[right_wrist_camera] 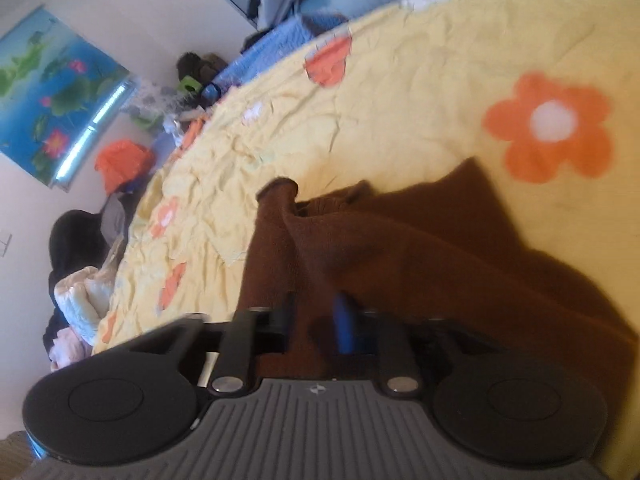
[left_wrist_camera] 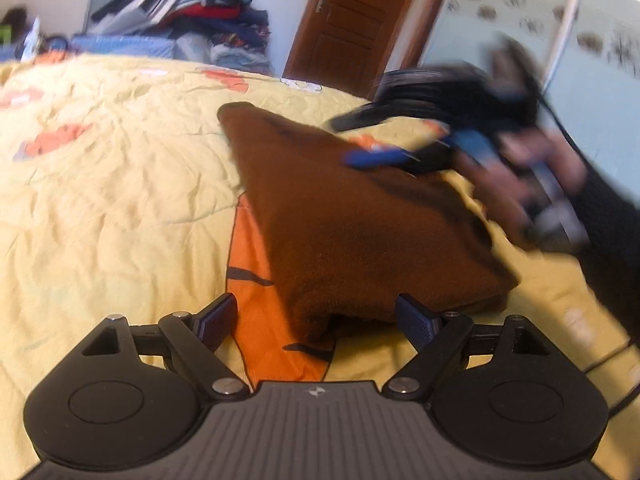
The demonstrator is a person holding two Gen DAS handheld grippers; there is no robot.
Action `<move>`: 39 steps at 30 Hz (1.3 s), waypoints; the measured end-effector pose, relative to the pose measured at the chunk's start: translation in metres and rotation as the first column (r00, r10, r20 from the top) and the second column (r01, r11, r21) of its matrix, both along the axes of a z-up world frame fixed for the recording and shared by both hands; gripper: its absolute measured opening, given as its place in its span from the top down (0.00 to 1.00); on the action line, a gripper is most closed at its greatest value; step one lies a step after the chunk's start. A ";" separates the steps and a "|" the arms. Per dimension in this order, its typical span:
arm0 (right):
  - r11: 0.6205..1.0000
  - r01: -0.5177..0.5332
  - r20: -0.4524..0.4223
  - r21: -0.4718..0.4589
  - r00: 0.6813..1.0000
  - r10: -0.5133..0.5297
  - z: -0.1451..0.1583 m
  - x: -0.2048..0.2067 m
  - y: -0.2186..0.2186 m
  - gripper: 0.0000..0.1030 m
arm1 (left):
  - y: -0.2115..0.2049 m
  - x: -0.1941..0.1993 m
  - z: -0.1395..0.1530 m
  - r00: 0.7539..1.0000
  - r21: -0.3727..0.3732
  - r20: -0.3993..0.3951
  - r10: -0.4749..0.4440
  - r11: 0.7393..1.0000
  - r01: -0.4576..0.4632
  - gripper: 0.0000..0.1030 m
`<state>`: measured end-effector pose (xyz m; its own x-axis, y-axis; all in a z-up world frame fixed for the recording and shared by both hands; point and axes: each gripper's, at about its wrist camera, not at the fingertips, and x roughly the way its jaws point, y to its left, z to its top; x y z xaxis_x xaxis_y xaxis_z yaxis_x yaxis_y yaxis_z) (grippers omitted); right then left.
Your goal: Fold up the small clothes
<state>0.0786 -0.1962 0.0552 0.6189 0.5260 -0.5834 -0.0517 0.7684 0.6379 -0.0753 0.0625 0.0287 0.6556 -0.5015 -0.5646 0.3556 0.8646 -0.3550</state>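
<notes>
Bed: yellow quilt (left_wrist_camera: 120,168) with orange flowers, clothes pile (left_wrist_camera: 192,4) behind.
Cloth: brown cloth (left_wrist_camera: 352,220) lies folded on the quilt, one edge lifted.
Left tongs: left tongs (left_wrist_camera: 316,316) spread wide, empty, at the cloth's near edge.
Right tongs: right tongs (right_wrist_camera: 320,320) clenched on the cloth's edge, blurred.

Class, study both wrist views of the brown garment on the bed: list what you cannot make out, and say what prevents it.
- Left wrist view: the right tongs and the hand holding them are motion-blurred; their grip cannot be read.
- Right wrist view: the brown garment covers the right tongs' fingertips, so what they pinch is hidden.
- Both views: folds hide the garment's type.
- Left tongs hide the yellow bedspread beneath.
</notes>
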 end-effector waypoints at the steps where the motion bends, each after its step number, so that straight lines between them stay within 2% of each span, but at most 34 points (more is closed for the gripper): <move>1: 1.000 0.005 0.041 0.003 0.999 -0.005 0.009 -0.018 -0.009 0.23 | 0.005 0.001 0.004 1.000 -0.041 -0.006 0.007 0.999 -0.007 0.16; 3: 0.999 0.034 0.089 0.012 0.995 -0.034 0.020 -0.041 -0.029 0.22 | 0.009 0.008 0.014 1.000 -0.138 -0.009 0.019 0.990 -0.020 0.16; 5: 0.998 0.056 0.072 0.024 0.996 -0.057 0.019 -0.048 -0.043 0.23 | 0.004 0.022 0.022 1.000 -0.215 -0.012 0.023 0.976 -0.025 0.16; 7: 0.998 0.068 0.025 -0.002 0.997 -0.068 0.008 -0.045 -0.048 0.25 | -0.007 0.040 0.023 0.999 -0.263 -0.041 0.002 0.965 -0.012 0.16; 8: 0.997 0.069 -0.004 -0.020 0.998 -0.069 -0.004 -0.040 -0.046 0.30 | -0.013 0.050 0.018 0.998 -0.264 -0.067 -0.015 0.965 -0.003 0.16; 9: 0.998 0.060 0.016 -0.020 0.998 -0.060 -0.013 -0.038 -0.047 0.31 | -0.018 0.058 0.013 0.996 -0.246 -0.091 -0.012 0.969 -0.011 0.16; 10: 0.998 0.065 0.043 -0.013 0.997 -0.064 -0.016 -0.039 -0.050 0.35 | -0.018 0.059 0.011 0.996 -0.236 -0.088 0.000 0.972 -0.020 0.16; 12: 0.994 0.108 0.018 0.016 0.994 -0.109 -0.013 -0.043 -0.054 0.36 | -0.015 0.051 0.019 0.997 -0.222 -0.075 0.005 0.975 -0.022 0.16; 14: 0.991 0.132 0.019 0.020 0.991 -0.132 0.000 -0.061 -0.058 0.24 | -0.005 0.037 0.027 0.999 -0.207 -0.049 0.022 0.978 -0.032 0.16; 16: 0.992 0.122 0.071 0.029 0.990 -0.124 0.011 -0.092 -0.062 0.13 | 0.009 0.029 0.028 0.997 -0.195 -0.053 0.047 0.979 -0.057 0.16; 18: 0.990 0.135 0.082 0.039 0.987 -0.138 0.011 -0.125 -0.075 0.11 | 0.021 0.032 0.019 0.990 -0.185 -0.111 0.082 0.977 -0.102 0.16; 21: 0.981 0.180 0.011 0.067 0.983 -0.181 -0.009 -0.156 -0.094 0.12 | 0.030 0.050 -0.003 0.962 -0.216 -0.253 0.100 0.964 -0.157 0.17; 23: 0.981 0.164 -0.061 0.102 0.986 -0.158 -0.025 -0.162 -0.094 0.20 | 0.028 0.055 -0.007 0.962 -0.275 -0.267 0.061 0.952 -0.136 0.18; 25: 0.983 0.125 -0.066 0.131 0.991 -0.117 -0.032 -0.165 -0.084 0.20 | 0.019 0.062 -0.014 0.946 -0.342 -0.323 -0.021 0.935 -0.096 0.34; 26: 0.985 0.099 -0.068 0.141 0.994 -0.090 -0.032 -0.164 -0.077 0.23 | 0.014 0.065 -0.019 0.935 -0.354 -0.352 -0.051 0.931 -0.083 0.50; 27: 0.986 0.074 -0.073 0.149 0.995 -0.063 -0.034 -0.161 -0.071 0.30 | 0.009 0.066 -0.020 0.931 -0.337 -0.362 -0.054 0.939 -0.076 0.68; 29: 0.991 0.016 -0.102 0.134 0.995 -0.003 -0.037 -0.153 -0.058 0.72 | 0.008 0.066 -0.017 0.929 -0.295 -0.368 -0.044 0.953 -0.072 0.80; 30: 0.995 0.008 -0.114 0.098 0.993 0.003 -0.039 -0.151 -0.054 0.73 | 0.012 0.064 -0.015 0.927 -0.300 -0.371 -0.048 0.951 -0.071 0.82; 32: 0.997 -0.018 -0.088 0.073 0.996 0.025 -0.031 -0.154 -0.052 0.76 | 0.018 0.054 -0.003 0.941 -0.275 -0.335 -0.058 0.961 -0.039 0.84; 34: 0.998 -0.031 -0.060 0.051 0.998 0.034 -0.023 -0.162 -0.053 0.77 | 0.019 0.048 -0.002 0.947 -0.216 -0.317 -0.053 0.976 -0.017 0.83; 36: 0.999 -0.049 -0.062 0.000 0.997 0.049 -0.027 -0.166 -0.048 0.77 | 0.014 0.048 -0.009 0.956 -0.138 -0.294 -0.018 0.990 -0.023 0.80; 39: 0.999 -0.027 -0.046 0.022 0.999 0.028 -0.028 -0.169 -0.050 0.58 | 0.006 0.037 0.008 0.971 -0.076 -0.238 0.016 0.997 -0.035 0.72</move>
